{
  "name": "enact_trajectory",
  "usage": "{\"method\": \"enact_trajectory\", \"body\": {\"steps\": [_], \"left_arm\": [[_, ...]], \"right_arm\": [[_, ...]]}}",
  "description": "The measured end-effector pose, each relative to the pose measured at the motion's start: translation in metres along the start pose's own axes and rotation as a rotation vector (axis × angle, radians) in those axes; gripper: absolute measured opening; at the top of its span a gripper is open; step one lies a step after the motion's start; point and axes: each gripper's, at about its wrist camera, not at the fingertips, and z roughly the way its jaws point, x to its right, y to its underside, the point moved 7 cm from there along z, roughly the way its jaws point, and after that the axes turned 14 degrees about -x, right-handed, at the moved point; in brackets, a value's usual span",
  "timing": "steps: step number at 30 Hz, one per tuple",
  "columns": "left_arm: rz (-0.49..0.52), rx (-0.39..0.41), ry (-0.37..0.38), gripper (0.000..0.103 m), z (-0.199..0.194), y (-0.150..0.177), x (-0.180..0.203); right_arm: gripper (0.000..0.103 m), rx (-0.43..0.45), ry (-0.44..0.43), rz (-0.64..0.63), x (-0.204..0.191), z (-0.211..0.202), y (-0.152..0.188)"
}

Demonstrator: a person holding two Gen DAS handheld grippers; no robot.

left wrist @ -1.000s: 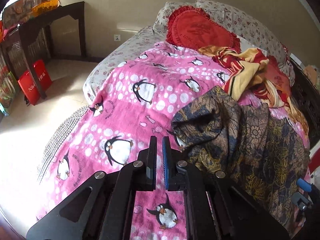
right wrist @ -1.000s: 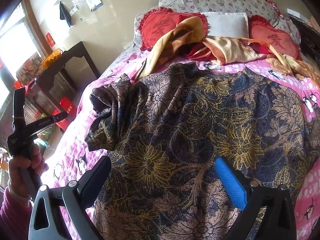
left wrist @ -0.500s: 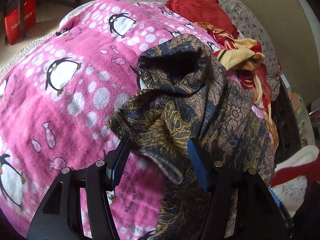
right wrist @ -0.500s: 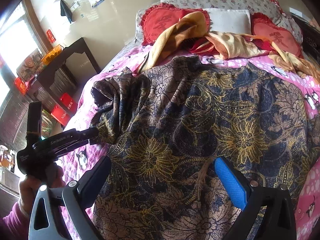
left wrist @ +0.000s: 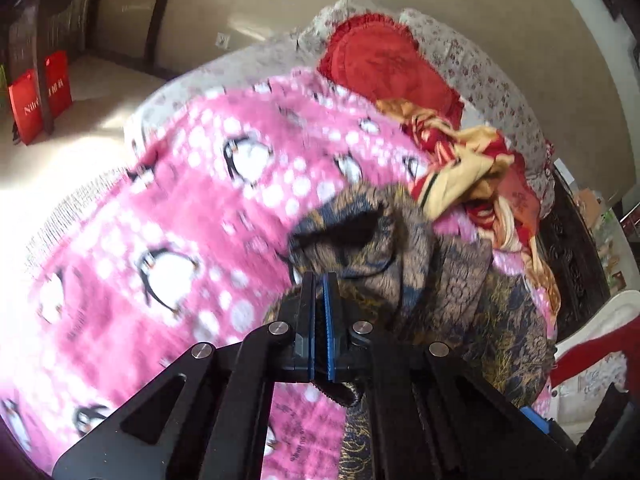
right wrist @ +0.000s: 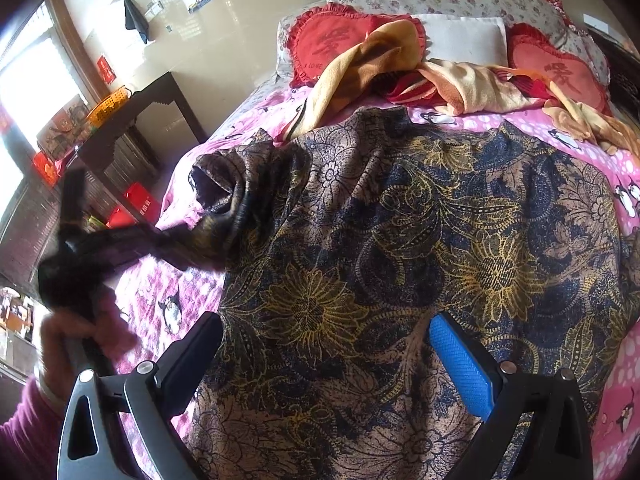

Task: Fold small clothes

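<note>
Floral blouse [right wrist: 400,264] on pink blanket [left wrist: 168,216], left hand-held gripper [left wrist: 319,280] clamping its sleeve, right hand-held gripper [right wrist: 326,344] spread wide

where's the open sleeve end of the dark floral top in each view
Left wrist view: the sleeve opening sits just above centre, right beyond the shut left tool, which pinches the top's fabric.
Right wrist view: the sleeve opening is left of centre, at the top's left edge, above the blurred left tool.
Shared landmark: the red heart cushion at the head of the bed.
</note>
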Motion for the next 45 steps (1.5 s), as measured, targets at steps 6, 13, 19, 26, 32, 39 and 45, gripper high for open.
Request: {"method": "enact_trajectory", "body": {"steps": [6, 13, 19, 26, 32, 39, 45], "left_arm": [[0.033, 0.23, -0.099, 0.0, -0.119, -0.076, -0.024], [0.133, 0.218, -0.143, 0.0, -0.14, -0.081, -0.01], [0.151, 0.06, -0.179, 0.0, -0.071, -0.035, -0.021], [0.1, -0.029, -0.211, 0.0, -0.029, -0.001, -0.054], [0.051, -0.054, -0.214, 0.011, -0.017, 0.004, -0.084], [-0.026, -0.067, -0.17, 0.011, -0.01, 0.002, -0.095], [0.003, -0.04, -0.185, 0.011, -0.02, 0.001, -0.086]], "right_arm": [[0.103, 0.011, -0.018, 0.024, 0.005, -0.001, -0.002], [0.103, 0.014, -0.048, 0.014, -0.003, 0.005, -0.006], [0.102, -0.035, -0.181, -0.102, -0.056, 0.026, -0.012], [0.082, -0.156, -0.323, -0.181, -0.135, 0.098, -0.026], [0.082, -0.178, -0.362, -0.052, -0.141, 0.149, -0.046], [0.047, -0.072, -0.238, -0.101, -0.158, 0.156, -0.064], [0.004, -0.037, -0.258, -0.139, -0.145, 0.128, -0.077]]}}
